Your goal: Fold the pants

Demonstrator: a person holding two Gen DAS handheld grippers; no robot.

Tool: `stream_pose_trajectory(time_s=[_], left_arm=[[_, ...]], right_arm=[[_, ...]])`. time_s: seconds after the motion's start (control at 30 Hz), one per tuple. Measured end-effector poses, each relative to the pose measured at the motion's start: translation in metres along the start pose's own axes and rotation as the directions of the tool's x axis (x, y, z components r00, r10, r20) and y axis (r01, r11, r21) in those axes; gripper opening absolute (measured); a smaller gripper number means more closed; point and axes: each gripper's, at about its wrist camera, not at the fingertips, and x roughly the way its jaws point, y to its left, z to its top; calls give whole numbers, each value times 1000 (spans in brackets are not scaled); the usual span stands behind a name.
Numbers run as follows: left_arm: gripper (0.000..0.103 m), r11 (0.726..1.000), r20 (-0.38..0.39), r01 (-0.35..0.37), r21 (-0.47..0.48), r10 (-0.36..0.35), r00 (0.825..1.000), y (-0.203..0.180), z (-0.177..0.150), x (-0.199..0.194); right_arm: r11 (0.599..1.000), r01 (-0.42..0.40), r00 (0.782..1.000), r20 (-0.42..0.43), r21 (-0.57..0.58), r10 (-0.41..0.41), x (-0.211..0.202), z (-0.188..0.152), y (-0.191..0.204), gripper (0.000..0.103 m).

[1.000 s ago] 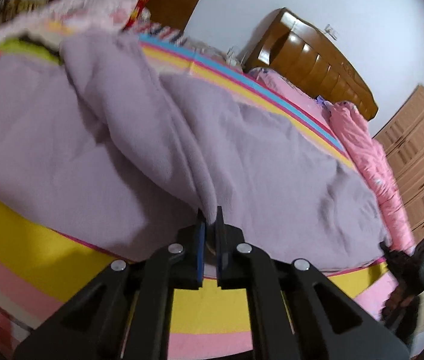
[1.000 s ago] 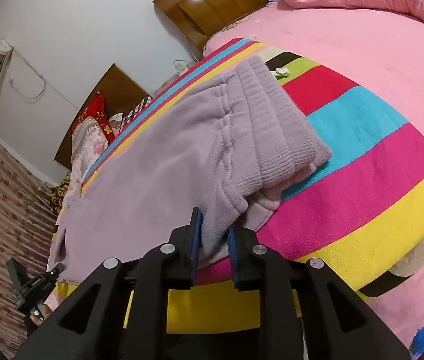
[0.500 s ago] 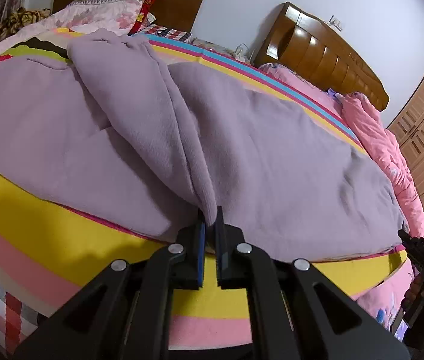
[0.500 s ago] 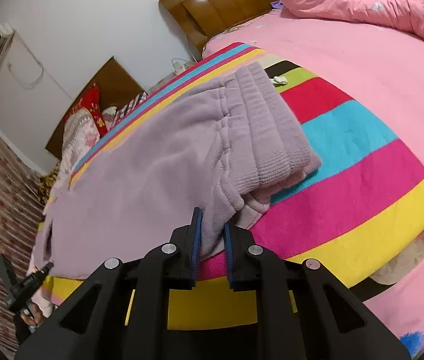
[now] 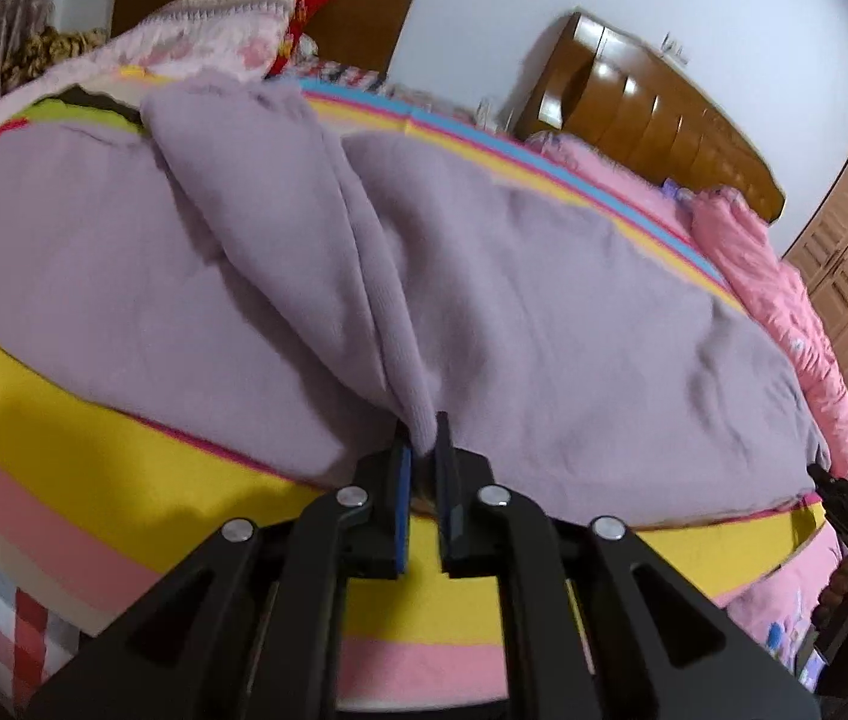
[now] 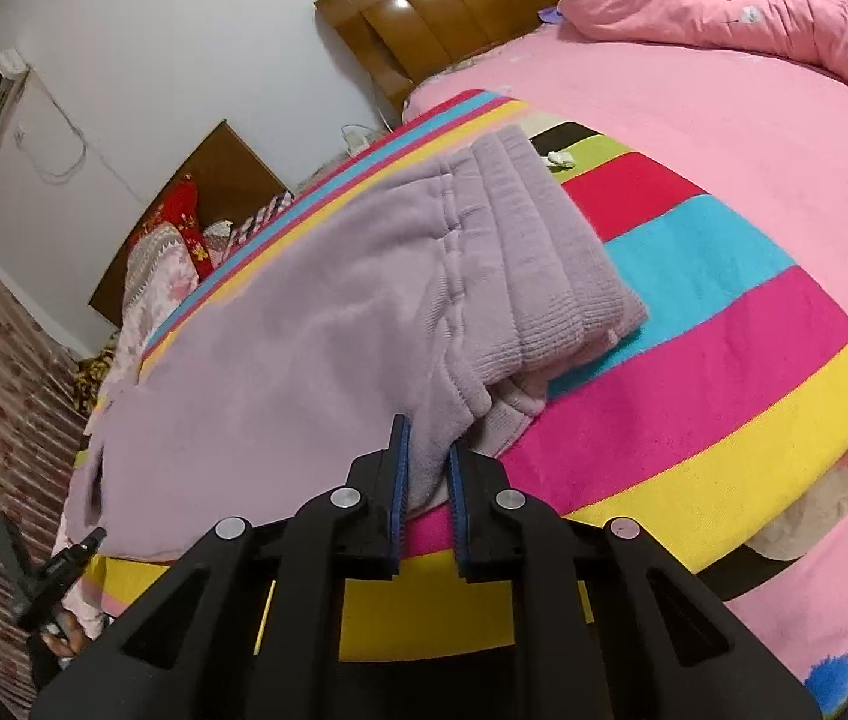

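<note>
Lilac pants (image 5: 544,312) lie spread across a striped blanket (image 6: 724,372), the left gripper (image 5: 422,450) pinching a leg hem, the right gripper (image 6: 427,456) clamped on the waistband edge.

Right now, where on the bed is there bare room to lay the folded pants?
Free: striped blanket right of the pants' waistband, up to the pink sheet; the yellow stripe along the near edge. Crowded: the middle, all lilac pants, and the far right, taken by the pink quilt.
</note>
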Motion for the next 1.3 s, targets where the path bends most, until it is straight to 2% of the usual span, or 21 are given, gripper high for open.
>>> stream_pose_trajectory(time_s=[0.07, 0.1, 0.13, 0.17, 0.2, 0.23, 0.3, 0.33, 0.4, 0.43, 0.5, 0.6, 0.67, 0.73, 0.8, 0.83, 0.87, 0.93, 0.97, 1.17, 1.3], left_arm=[[21, 1000, 7, -13, 25, 13, 1000, -2, 1, -1], [50, 998, 18, -40, 38, 39, 999, -4, 2, -3], [78, 994, 44, -95, 50, 93, 995, -6, 3, -9], [84, 989, 81, -141, 51, 136, 987, -7, 4, -16], [85, 979, 133, -198, 45, 190, 973, -8, 5, -26], [88, 956, 207, -290, 33, 278, 938, -11, 6, -41], [101, 924, 301, -382, 16, 360, 883, -21, 12, -60], [101, 932, 346, -361, 32, 329, 879, -33, 19, -69], [101, 958, 332, -255, 133, 200, 922, -61, 34, -67], [101, 958, 280, -183, 221, 117, 953, -85, 44, -54], [101, 950, 188, -75, 304, 17, 982, -122, 58, -26], [101, 929, 10, 43, 368, -50, 999, -182, 84, 46], [101, 928, -56, 78, 364, -61, 997, -201, 97, 82], [101, 927, -119, 46, 372, -2, 993, -208, 106, 124], [101, 917, -126, -35, 397, 92, 988, -206, 106, 153], [102, 904, -125, -107, 415, 173, 977, -199, 102, 170], [102, 907, -137, -124, 404, 194, 971, -190, 98, 183], [102, 950, -138, -82, 302, 129, 982, -169, 107, 180], [100, 948, -127, -130, 291, 173, 977, -161, 109, 183], [102, 934, -109, -183, 306, 225, 968, -161, 112, 192], [102, 940, -112, -173, 294, 213, 971, -155, 117, 193]], right_arm=[[1000, -18, 1000, -13, -2, 18, -1, 2, -1, 17], [999, -34, 999, -26, -5, 34, -2, 3, -2, 23], [999, -45, 998, -33, -14, 45, -4, 3, -1, 39], [998, -48, 998, -40, -29, 47, -8, 3, -1, 52], [999, -13, 1000, -28, -47, 12, -18, 2, 0, 71], [998, 9, 1000, -3, -65, -9, -26, 1, 0, 72], [985, 60, 996, 75, -162, -49, -45, 3, 14, 72], [974, 86, 992, 106, -208, -65, -50, 5, 23, 72], [936, 111, 986, 157, -335, -61, -51, 9, 57, 72], [923, 98, 988, 151, -373, -44, -47, 11, 70, 72], [886, 78, 993, 119, -457, -26, -27, 13, 105, 74], [839, 53, 999, 32, -541, -42, 22, 18, 152, 76], [839, 23, 998, -43, -543, -55, 49, 21, 166, 78], [841, -1, 991, -113, -541, -72, 74, 22, 170, 88], [844, 42, 963, -204, -534, -177, 99, 13, 156, 89], [836, 40, 957, -219, -547, -189, 102, 7, 152, 89], [795, 19, 972, -177, -607, -158, 95, -2, 149, 89], [799, -13, 974, -189, -601, -126, 84, -5, 137, 89], [808, -23, 971, -205, -588, -121, 79, -4, 131, 89], [793, -3, 956, -233, -609, -175, 65, 3, 132, 88], [822, -27, 986, -149, -568, -71, 61, 26, 148, 89]])
